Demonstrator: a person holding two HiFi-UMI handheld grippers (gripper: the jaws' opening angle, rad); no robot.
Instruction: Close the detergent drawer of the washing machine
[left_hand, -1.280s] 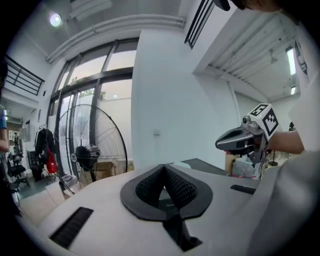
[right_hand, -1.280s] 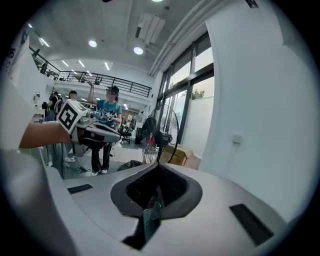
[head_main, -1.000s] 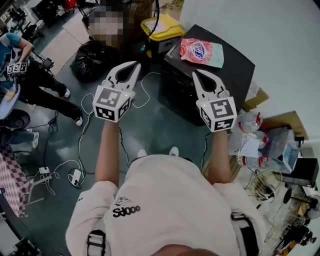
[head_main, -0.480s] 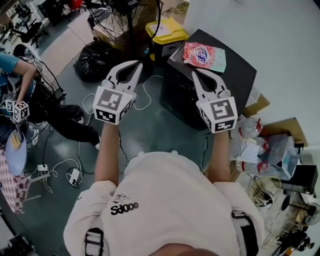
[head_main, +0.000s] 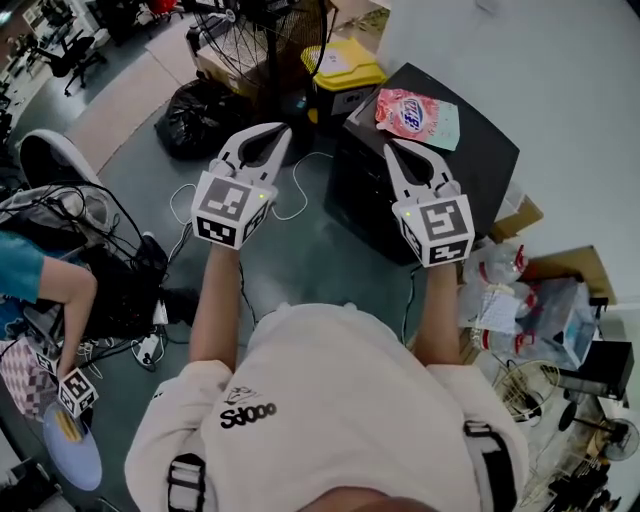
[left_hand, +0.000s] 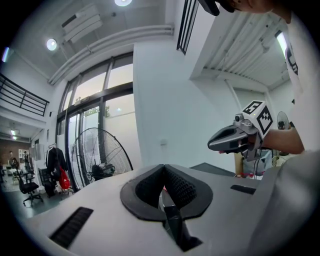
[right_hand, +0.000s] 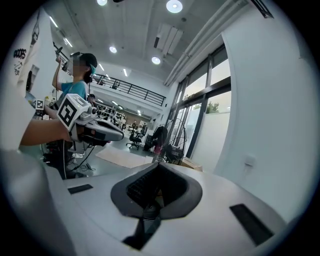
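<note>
I see no washing machine drawer in any view. In the head view my left gripper (head_main: 281, 130) and right gripper (head_main: 389, 146) are held out level side by side above the grey floor. Both are shut, with nothing between the pads. The right gripper's tips hover by the front edge of a black box-shaped unit (head_main: 478, 152), on whose top lies a pink detergent pouch (head_main: 415, 112). The left gripper view shows its shut jaws (left_hand: 162, 169) and the right gripper (left_hand: 234, 140) beyond them. Past its own shut jaws (right_hand: 157, 166), the right gripper view shows the left gripper (right_hand: 100, 131).
A standing fan (head_main: 262, 30), a yellow-lidded box (head_main: 345, 65) and a black rubbish bag (head_main: 200, 115) stand ahead on the left. Cables (head_main: 290, 205) trail over the floor. A person in teal (head_main: 40, 285) works at the left. Bottles and bags (head_main: 520, 290) crowd the right, by a white wall (head_main: 560, 80).
Both grippers stay shut and almost where they were. The head view has shifted slightly, and the person in teal at the left has slid down toward the lower left of the frame.
</note>
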